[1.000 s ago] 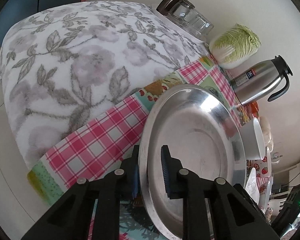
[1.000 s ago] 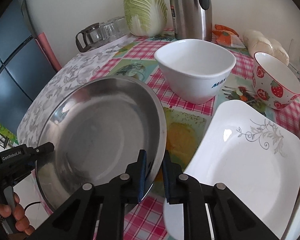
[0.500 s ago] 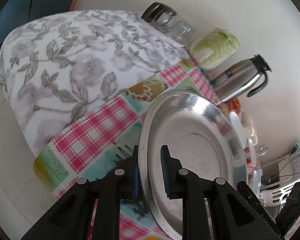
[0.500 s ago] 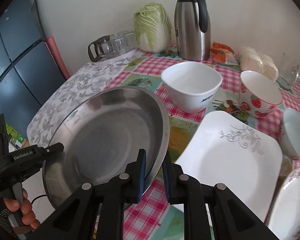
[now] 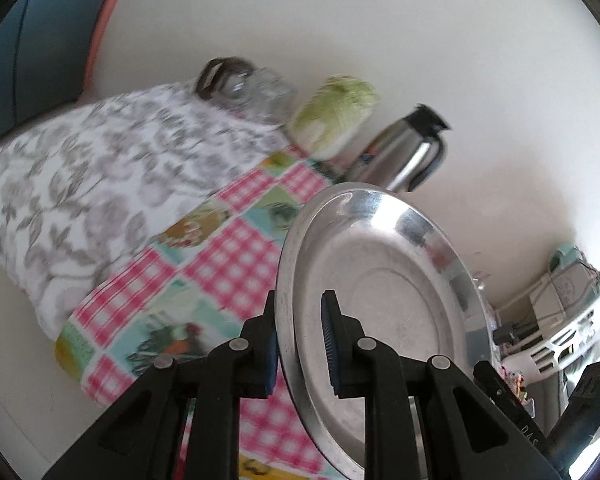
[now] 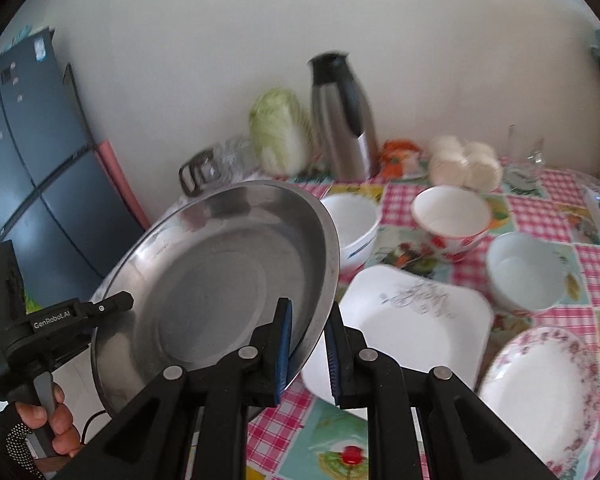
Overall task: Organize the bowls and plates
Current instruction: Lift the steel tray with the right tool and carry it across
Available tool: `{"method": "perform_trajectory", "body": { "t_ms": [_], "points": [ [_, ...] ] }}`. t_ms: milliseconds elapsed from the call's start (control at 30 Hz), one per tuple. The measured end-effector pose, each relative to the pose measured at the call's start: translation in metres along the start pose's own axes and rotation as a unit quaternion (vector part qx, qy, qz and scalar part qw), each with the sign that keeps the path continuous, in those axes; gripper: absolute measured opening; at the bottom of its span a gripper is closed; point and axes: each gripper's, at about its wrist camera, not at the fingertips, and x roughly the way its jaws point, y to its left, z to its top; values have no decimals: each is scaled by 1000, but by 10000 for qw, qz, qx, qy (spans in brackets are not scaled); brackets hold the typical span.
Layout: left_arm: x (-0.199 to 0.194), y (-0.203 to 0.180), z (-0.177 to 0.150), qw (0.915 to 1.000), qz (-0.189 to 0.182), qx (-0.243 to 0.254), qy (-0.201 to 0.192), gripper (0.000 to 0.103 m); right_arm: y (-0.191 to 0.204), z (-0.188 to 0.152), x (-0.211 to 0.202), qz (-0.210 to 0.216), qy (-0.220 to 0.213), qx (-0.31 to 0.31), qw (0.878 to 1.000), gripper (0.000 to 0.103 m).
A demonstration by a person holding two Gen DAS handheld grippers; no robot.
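- Right wrist view: the steel plate hangs tilted in the air above the near left corner of the table, clear of the checked cloth.
- The right gripper pinches the plate's near right rim, jaws narrow with the metal edge between the pads.
- The left gripper clamps the opposite rim the same way, one pad under the lip and one inside the dish; in the right wrist view a gloved hand holds that tool at the lower left.
- Step in hand, as a judgement: a two-handed carry of the big plate, lifted off and not yet set down.
- On the table beyond lie a white square plate, a floral plate and three bowls: one white, one strawberry-patterned, one pale.
- A thermos, a cabbage and a glass jug stand at the back wall.
- The next move likely calls for levelling the plate, keeping both pinches even, and lowering it onto a bare patch or a stack; uneven release could let it tip.
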Motion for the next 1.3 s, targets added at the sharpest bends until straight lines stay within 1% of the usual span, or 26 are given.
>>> {"method": "perform_trajectory", "body": {
  "t_ms": [200, 300, 400, 500, 600, 733, 833, 967, 1100, 1300],
  "points": [
    [-2, -63, 12, 9983, -312, 486, -59, 20, -38, 14, -50, -59, -530, 534, 9971, 17],
    [2, -97, 12, 9963, -417, 753, -74, 20, -59, 16, -75, -162, -787, 742, 9940, 18],
    [10, -129, 10, 9940, -530, 959, -2, 20, -79, 19, -94, -283, -956, 883, 9911, 18],
    [16, -153, 6, 9917, -617, 1127, 34, 20, -103, 20, -115, -323, -1153, 1087, 9868, 18],
    [25, -176, -2, 9888, -665, 1333, 85, 20, -123, 19, -128, -377, -1253, 1263, 9833, 18],
    [39, -201, -11, 9855, -772, 1491, 253, 20, -155, 16, -139, -423, -1270, 1587, 9782, 18],
    [48, -213, -19, 9831, -797, 1618, 326, 20, -172, 12, -142, -507, -1241, 1695, 9764, 18],
    [60, -221, -28, 9808, -833, 1701, 457, 20, -188, 5, -140, -667, -1091, 1763, 9760, 18],
    [71, -221, -35, 9796, -811, 1735, 615, 20, -202, -1, -134, -673, -938, 1931, 9744, 18],
    [84, -208, -38, 9808, -722, 1631, 790, 20, -204, -6, -125, -665, -777, 1976, 9749, 18]
  ]
}}
